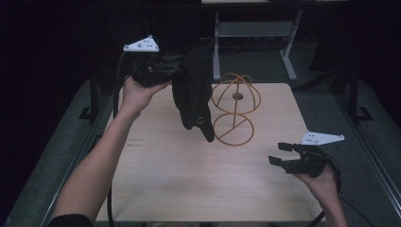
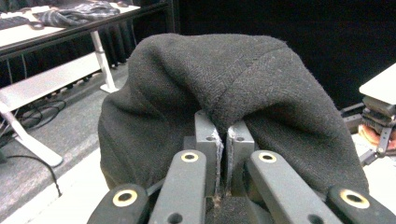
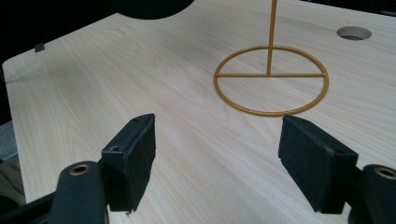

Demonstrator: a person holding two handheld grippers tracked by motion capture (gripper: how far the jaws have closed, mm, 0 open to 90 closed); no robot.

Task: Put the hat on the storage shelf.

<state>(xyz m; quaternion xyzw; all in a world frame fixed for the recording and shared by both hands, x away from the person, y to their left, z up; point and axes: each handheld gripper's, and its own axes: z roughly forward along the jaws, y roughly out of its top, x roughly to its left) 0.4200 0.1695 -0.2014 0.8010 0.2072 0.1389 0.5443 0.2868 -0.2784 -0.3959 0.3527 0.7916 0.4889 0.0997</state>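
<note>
While the left gripper (image 1: 163, 71) pinches a fold of the black hat (image 1: 194, 92) in its fingers, dangling it upper centre beside the gold wire stand (image 1: 235, 109), seemingly to drape it there, the right gripper (image 1: 283, 153) waits wide, empty, lower right over the bench (image 1: 189, 179).

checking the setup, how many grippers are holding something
1: the left gripper, raised at the table's far left, is shut on the black hat; the right gripper, near right, is open and empty.
</note>
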